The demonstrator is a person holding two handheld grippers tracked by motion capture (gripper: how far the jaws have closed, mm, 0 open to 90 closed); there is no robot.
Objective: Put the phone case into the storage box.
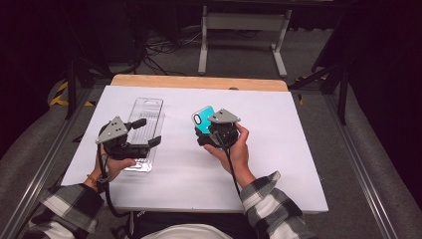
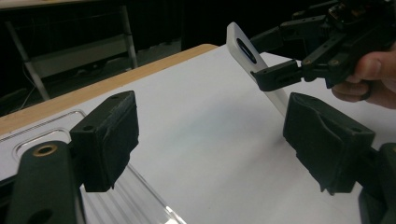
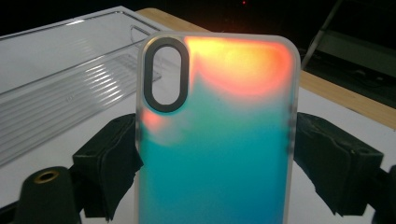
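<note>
Phone case (image 1: 201,122), a translucent rectangular shell shading from teal to orange with a dark oval camera cut-out near one corner, sits clamped between the two black pads of the right tool (image 1: 205,130). In the right gripper view the case (image 3: 219,140) stands upright between the jaws, each pad pressed against a long edge, the oval opening at about 11 o'clock on the shell and the orange glow at 12 to 1 o'clock. In the high view this tool hangs over the middle of the white counter (image 1: 278,149), held from below by the right hand (image 1: 234,149), a plaid sleeve (image 1: 268,199) trailing toward 5 o'clock.

The left tool (image 1: 149,132) lies at about 9 o'clock from the case, well apart from it, with its jaws spread and nothing between them. Its own view shows bare white counter (image 2: 205,126) in the gap between the pads, and the right tool (image 2: 275,56) with the case (image 2: 243,49) at 1 o'clock. The left tool hovers over a clear, ribbed plastic packaging tray (image 1: 147,107) that lies flat on the counter, its long side running from 12 to 6 o'clock. A wooden edge strip (image 1: 199,82) borders the counter at 12 o'clock.
</note>
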